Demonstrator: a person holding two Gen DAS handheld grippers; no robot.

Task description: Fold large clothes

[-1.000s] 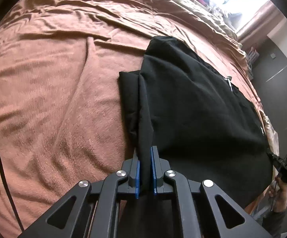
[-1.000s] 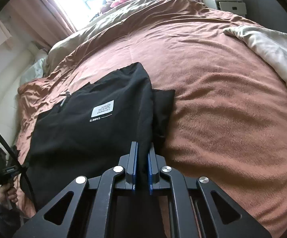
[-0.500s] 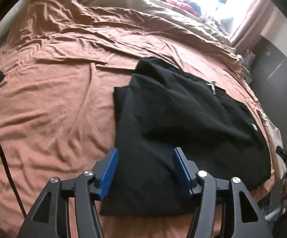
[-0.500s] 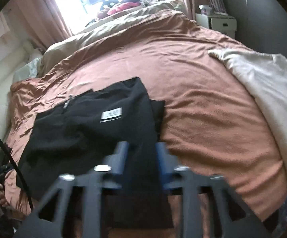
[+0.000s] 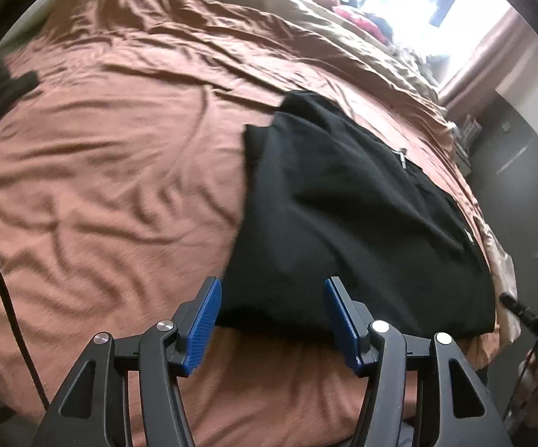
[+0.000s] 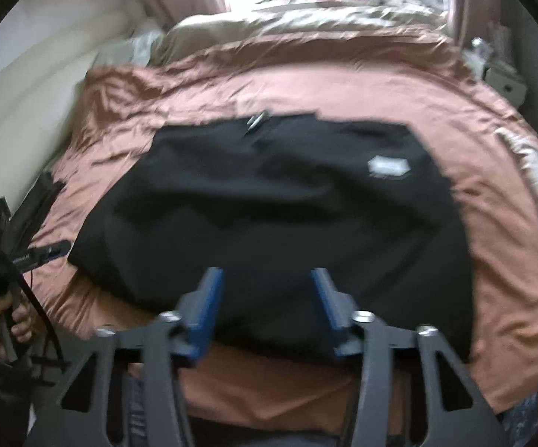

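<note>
Broadly, a wide bed under a rust-brown cover (image 5: pixel 112 171) fills both views, its cloth creased in long ripples, with a paler beige blanket (image 6: pixel 298 18) bunched at the far end below a bright window. On the near half of the cover lies the black garment (image 6: pixel 276 223), folded into a flat, roughly rectangular stack with its near edge close to the bed's front side. One narrower layer shows past the folded edge at the far corner in the left wrist view, where the garment (image 5: pixel 343 205) runs away toward the right. A small white label (image 6: pixel 388 167) sits on its upper surface toward the right, and a metal zip pull (image 6: pixel 254 119) shows near its far edge.

The left gripper (image 5: pixel 272 314) hangs above the near edge of the garment with its blue pads (image 5: pixel 202 326) well apart, nothing between them and no cloth touched. The right gripper (image 6: pixel 265 305), blurred, is also parted, somewhat less widely; its jaws have just been closing and are empty, held above the garment's near edge.
</note>
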